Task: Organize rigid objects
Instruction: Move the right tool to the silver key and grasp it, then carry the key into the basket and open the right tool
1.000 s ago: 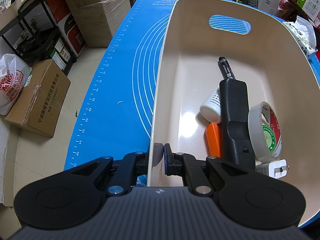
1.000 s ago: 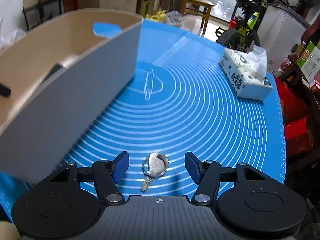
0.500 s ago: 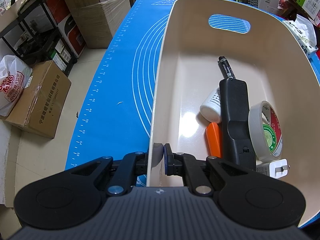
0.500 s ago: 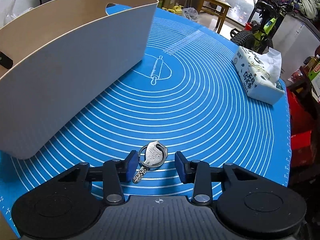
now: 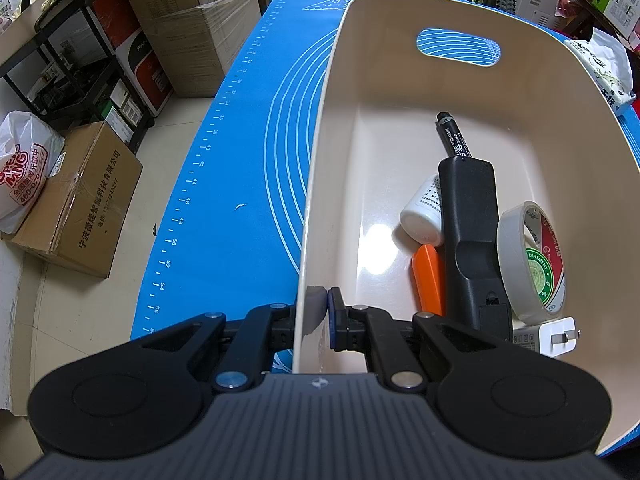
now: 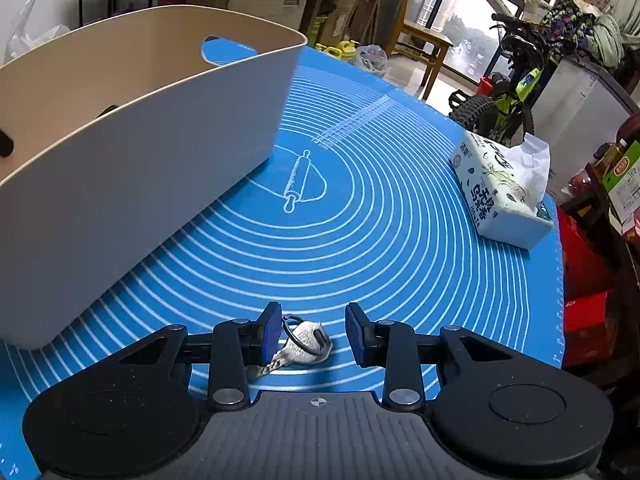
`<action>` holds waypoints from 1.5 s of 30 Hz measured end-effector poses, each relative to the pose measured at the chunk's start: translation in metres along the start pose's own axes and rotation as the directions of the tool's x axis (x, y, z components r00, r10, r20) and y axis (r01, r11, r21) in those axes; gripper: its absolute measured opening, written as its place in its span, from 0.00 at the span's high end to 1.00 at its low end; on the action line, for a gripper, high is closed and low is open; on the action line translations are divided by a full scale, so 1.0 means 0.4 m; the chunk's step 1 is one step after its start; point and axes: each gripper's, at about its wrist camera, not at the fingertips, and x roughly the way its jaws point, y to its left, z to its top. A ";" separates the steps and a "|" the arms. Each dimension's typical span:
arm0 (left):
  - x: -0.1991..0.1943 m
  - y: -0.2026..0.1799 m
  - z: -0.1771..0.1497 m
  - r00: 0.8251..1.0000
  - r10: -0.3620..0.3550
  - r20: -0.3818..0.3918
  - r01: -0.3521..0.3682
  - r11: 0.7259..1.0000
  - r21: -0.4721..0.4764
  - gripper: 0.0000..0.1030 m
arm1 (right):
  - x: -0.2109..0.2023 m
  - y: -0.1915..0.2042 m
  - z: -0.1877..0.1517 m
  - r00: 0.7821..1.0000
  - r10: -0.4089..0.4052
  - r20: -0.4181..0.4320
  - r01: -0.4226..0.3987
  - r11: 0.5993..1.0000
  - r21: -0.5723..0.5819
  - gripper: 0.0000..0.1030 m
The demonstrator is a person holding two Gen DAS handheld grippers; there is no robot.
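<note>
Pinching the near wall of the cream bin (image 5: 320, 184), the left gripper (image 5: 318, 312) had its fingers clamped together on the rim, one pad inside and one outside, steadying the container on the blue mat (image 5: 240, 168). Inside the bin lay a black marker (image 5: 454, 136), a black remote (image 5: 472, 240), a white bottle (image 5: 422, 216), an orange piece (image 5: 430, 280), a roll of tape (image 5: 532, 260) and a white charger plug (image 5: 554, 336), all crowded toward the right side.

On the other side of the bin, the right gripper (image 6: 312, 334) sat low over the mat with its fingers apart, straddling a key on its ring (image 6: 304, 340). The key lay flat between the blue pads, closer to the left pad and seemingly touching it, with a clear gap to the right one. A tissue pack (image 6: 500, 188) rested well apart near the mat's far edge.

The step in hand appeared to be picking up the key for the bin. A flat key on a soft mat would likely call for pads pressed right down to the surface, the grip centred on the broad head rather than the loose ring, and a slow close so the piece would not skate sideways. The bin's open left floor looked the easiest place to drop it.
</note>
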 end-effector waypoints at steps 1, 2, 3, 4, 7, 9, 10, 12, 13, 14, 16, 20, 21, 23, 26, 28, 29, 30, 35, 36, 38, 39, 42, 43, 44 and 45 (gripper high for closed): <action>0.000 0.000 0.000 1.000 0.000 0.000 0.000 1.000 0.000 0.90 | 0.006 -0.002 0.002 1.000 -0.002 -0.001 0.002 1.000 -0.001 0.55; 0.000 0.000 0.000 1.000 0.000 0.000 0.000 1.000 0.000 0.90 | 0.011 -0.004 0.003 1.000 -0.002 -0.004 0.002 1.000 -0.002 0.57; 0.000 -0.001 0.001 1.000 0.000 0.000 0.000 1.000 0.000 0.90 | 0.018 -0.008 0.005 1.000 0.000 -0.009 0.000 1.000 0.000 0.58; 0.000 0.000 0.000 1.000 0.000 0.000 0.000 1.000 0.001 0.90 | 0.023 -0.012 0.005 1.000 0.002 -0.011 -0.002 1.000 0.003 0.60; 0.000 0.000 0.000 1.000 0.001 0.000 -0.001 1.000 0.000 0.90 | 0.037 -0.033 0.007 1.000 0.001 -0.013 -0.001 1.000 0.025 0.65; 0.000 0.000 0.000 1.000 0.001 0.000 -0.001 1.000 0.000 0.90 | 0.041 -0.052 0.005 1.000 0.028 -0.012 -0.027 0.997 0.068 0.68; 0.000 0.000 0.000 1.000 0.001 0.000 -0.001 1.000 0.000 0.90 | 0.043 -0.060 0.003 0.999 0.046 -0.012 -0.045 0.995 0.088 0.71; -0.001 -0.001 0.000 1.000 0.003 -0.001 -0.003 1.000 0.001 0.90 | 0.044 -0.062 0.001 0.998 0.065 -0.011 -0.064 0.993 0.099 0.76; -0.002 -0.001 0.000 1.000 0.003 -0.001 -0.003 1.000 0.001 0.90 | 0.044 -0.061 0.000 0.997 0.074 -0.014 -0.072 0.992 0.102 0.76; -0.002 -0.001 0.000 1.000 0.004 0.000 -0.004 1.000 0.001 0.90 | 0.044 -0.059 0.000 0.997 0.082 -0.015 -0.080 0.991 0.105 0.87; -0.002 -0.002 0.000 1.000 0.004 -0.001 -0.004 1.000 0.002 0.90 | 0.041 -0.054 0.000 0.996 0.085 -0.016 -0.083 0.991 0.105 0.87; -0.002 -0.002 0.000 1.000 0.004 -0.001 -0.004 1.000 0.002 0.90 | 0.024 -0.055 0.001 0.998 0.069 -0.005 -0.067 0.989 0.128 0.87; -0.002 -0.002 0.000 1.000 0.004 -0.001 -0.004 1.000 0.001 0.90 | 0.016 -0.059 0.004 0.998 0.067 0.002 -0.067 0.988 0.142 0.87; -0.002 -0.002 0.000 1.000 0.002 -0.001 -0.002 1.000 0.001 0.90 | -0.005 -0.064 0.010 0.998 0.058 0.020 -0.061 0.985 0.160 0.87; -0.003 -0.003 0.000 1.000 0.002 -0.001 -0.002 1.000 0.000 0.90 | -0.037 -0.068 0.020 0.998 0.044 0.048 -0.052 0.984 0.173 0.87; -0.002 -0.002 0.000 1.000 0.002 0.000 -0.002 1.000 0.000 0.90 | -0.057 -0.068 0.024 0.998 0.034 0.061 -0.044 0.983 0.178 0.87; -0.003 -0.003 0.000 1.000 0.002 0.000 -0.002 1.000 0.000 0.90 | -0.066 -0.067 0.027 0.997 0.028 0.069 -0.040 0.983 0.178 0.87; -0.003 -0.002 0.000 1.000 0.002 0.000 -0.002 1.000 0.000 0.90 | -0.075 -0.065 0.030 0.997 0.018 0.076 -0.032 0.983 0.178 0.87; -0.002 -0.003 0.000 1.000 0.002 -0.001 -0.002 1.000 0.000 0.90 | -0.117 -0.056 0.049 0.993 -0.020 0.116 -0.001 0.983 0.182 0.87; -0.002 -0.002 0.000 1.000 0.002 0.000 -0.002 1.000 0.000 0.90 | -0.127 -0.054 0.055 0.991 -0.027 0.128 0.003 0.983 0.184 0.87; -0.002 -0.002 0.000 1.000 0.002 0.001 -0.002 1.000 0.002 0.90 | -0.146 -0.050 0.066 0.988 -0.035 0.150 0.007 0.982 0.187 0.87; -0.002 -0.001 -0.001 1.000 0.002 0.001 -0.002 1.000 0.002 0.90 | -0.157 -0.048 0.073 0.986 -0.038 0.163 0.007 0.982 0.187 0.87; -0.002 -0.001 -0.002 1.000 0.001 0.002 -0.001 1.000 0.001 0.90 | -0.195 -0.041 0.097 0.975 -0.054 0.215 0.013 0.983 0.186 0.87; -0.002 -0.001 -0.002 1.000 0.001 0.001 -0.001 1.000 0.001 0.90 | -0.207 -0.038 0.103 0.971 -0.060 0.232 0.016 0.982 0.187 0.87; -0.002 -0.001 -0.002 1.000 0.001 0.001 -0.001 1.000 0.002 0.90 | -0.221 -0.035 0.113 0.966 -0.065 0.251 0.017 0.982 0.190 0.87; -0.002 -0.001 -0.002 1.000 0.001 0.002 -0.001 1.000 0.002 0.90 | -0.236 -0.030 0.124 0.960 -0.070 0.271 0.017 0.981 0.193 0.87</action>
